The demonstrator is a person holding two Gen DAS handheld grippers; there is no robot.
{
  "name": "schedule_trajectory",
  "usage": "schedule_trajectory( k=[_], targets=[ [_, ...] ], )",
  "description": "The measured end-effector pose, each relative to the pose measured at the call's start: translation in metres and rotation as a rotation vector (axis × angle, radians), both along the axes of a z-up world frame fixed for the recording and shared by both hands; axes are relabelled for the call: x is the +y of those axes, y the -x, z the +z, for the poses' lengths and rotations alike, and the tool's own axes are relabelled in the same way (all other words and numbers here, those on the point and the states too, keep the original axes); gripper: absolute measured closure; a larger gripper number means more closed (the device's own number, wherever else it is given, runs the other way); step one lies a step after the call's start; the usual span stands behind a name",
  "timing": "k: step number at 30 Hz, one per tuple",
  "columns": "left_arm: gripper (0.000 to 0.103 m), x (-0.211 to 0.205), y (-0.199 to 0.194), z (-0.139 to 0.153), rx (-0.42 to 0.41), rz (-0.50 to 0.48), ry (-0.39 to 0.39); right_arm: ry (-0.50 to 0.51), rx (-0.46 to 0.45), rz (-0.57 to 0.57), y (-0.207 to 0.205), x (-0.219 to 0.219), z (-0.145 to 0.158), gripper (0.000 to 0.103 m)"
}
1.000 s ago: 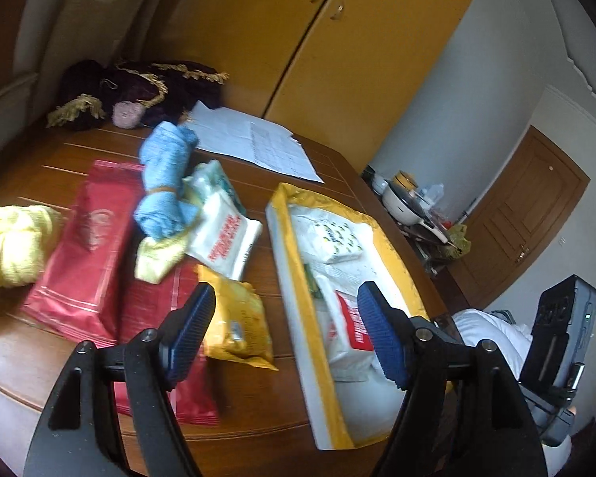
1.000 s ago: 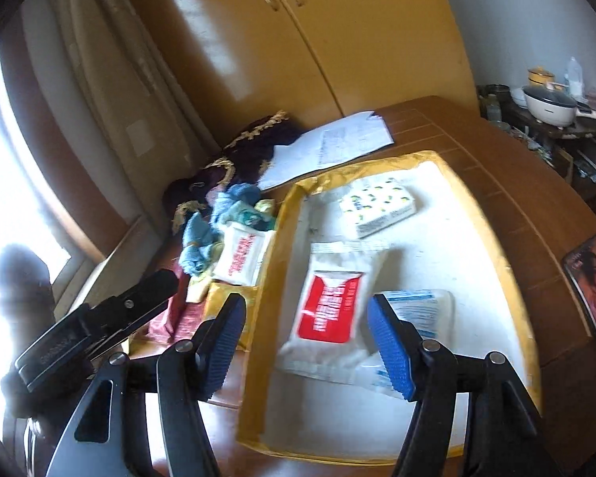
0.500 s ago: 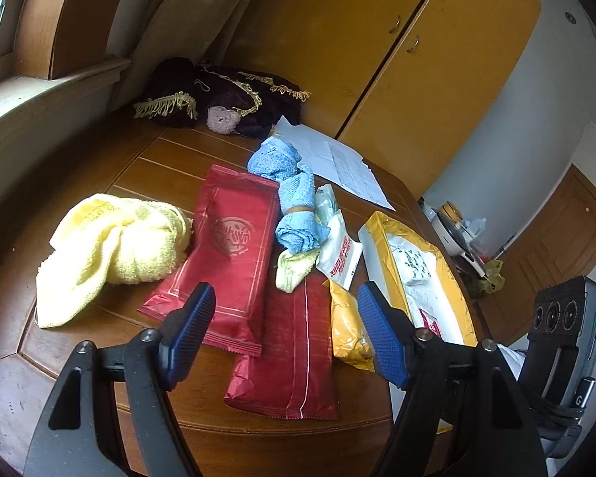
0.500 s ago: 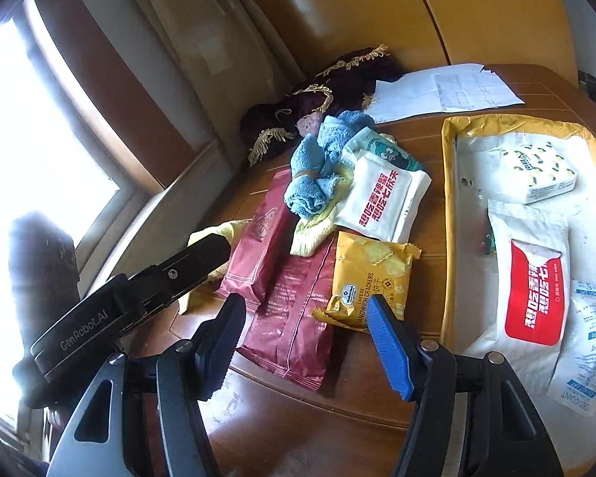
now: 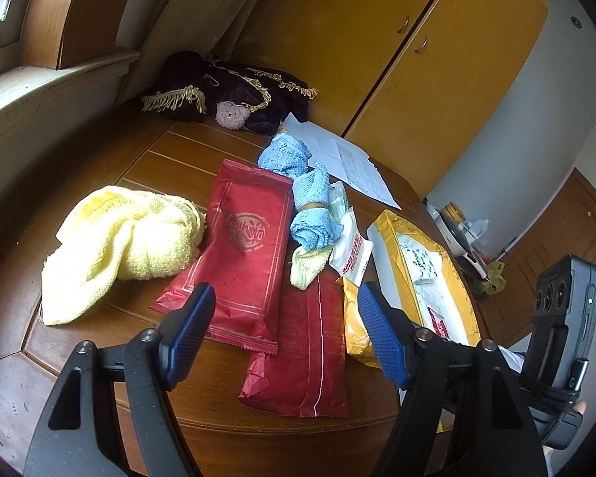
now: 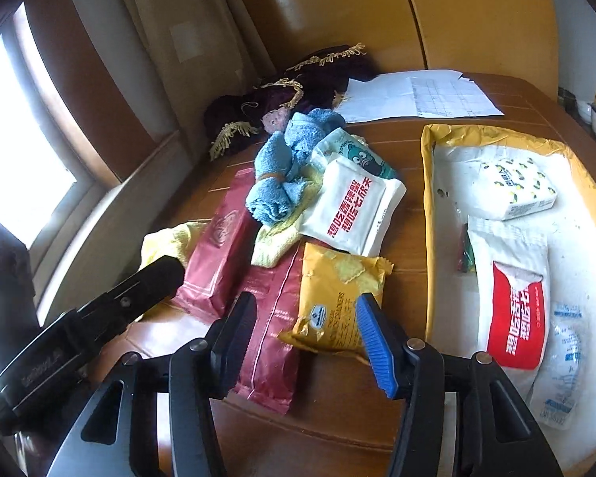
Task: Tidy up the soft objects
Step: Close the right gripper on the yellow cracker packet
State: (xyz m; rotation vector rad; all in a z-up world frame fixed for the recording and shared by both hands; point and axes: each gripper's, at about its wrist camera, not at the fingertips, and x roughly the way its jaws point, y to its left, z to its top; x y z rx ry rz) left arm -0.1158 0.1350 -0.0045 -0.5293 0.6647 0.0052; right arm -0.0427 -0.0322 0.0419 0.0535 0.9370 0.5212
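A heap of soft items lies on the wooden table (image 5: 147, 167). It holds a yellow towel (image 5: 123, 242), two red packets (image 5: 246, 250) (image 5: 306, 349), a rolled blue towel (image 5: 306, 202), a white wipes pack (image 6: 353, 210) and a yellow snack bag (image 6: 337, 306). A yellow-rimmed tray (image 6: 429, 214) to the right holds a tissue pack (image 6: 516, 190), a red-and-white pouch (image 6: 516, 298) and a clear bag (image 6: 564, 361). My left gripper (image 5: 286, 330) hangs open above the red packets. My right gripper (image 6: 306, 342) is open just above the snack bag, holding nothing.
A dark fringed cloth (image 5: 226, 87) and paper sheets (image 6: 413, 95) lie at the table's far side, before yellow wardrobe doors (image 5: 377, 39). A window sill (image 5: 39, 87) runs along the left. A side surface with kitchenware (image 5: 461, 230) stands beyond the tray.
Both grippers have swung left, away from the tray and over the heap of packets and towels. Both stayed open and empty throughout.
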Motion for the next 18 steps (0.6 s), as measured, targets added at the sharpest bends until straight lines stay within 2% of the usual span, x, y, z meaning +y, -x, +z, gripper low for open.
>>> schedule_trajectory(
  k=[3,5,7,14,16,18],
  targets=[
    [0.029,0.000,0.000,0.000,0.001,0.000,-0.006,0.049,0.046,-0.008,-0.011,0.010,-0.009,0.047],
    [0.029,0.001,-0.002,0.001,0.004,0.001,-0.009,0.120,0.024,-0.042,-0.011,0.016,-0.010,0.047],
    [0.029,0.001,-0.003,0.002,-0.001,0.001,-0.019,0.146,0.031,-0.049,-0.012,0.018,-0.012,0.047],
    [0.029,0.000,-0.019,0.006,0.035,0.013,-0.128,0.257,0.003,-0.064,-0.011,0.027,-0.018,0.052],
    [0.029,0.004,-0.019,0.011,0.020,0.041,-0.165,0.278,-0.013,-0.058,-0.007,0.029,-0.018,0.055],
    [0.029,0.013,-0.022,0.011,0.039,0.059,-0.183,0.288,-0.024,-0.058,-0.006,0.031,-0.017,0.057]
  ],
)
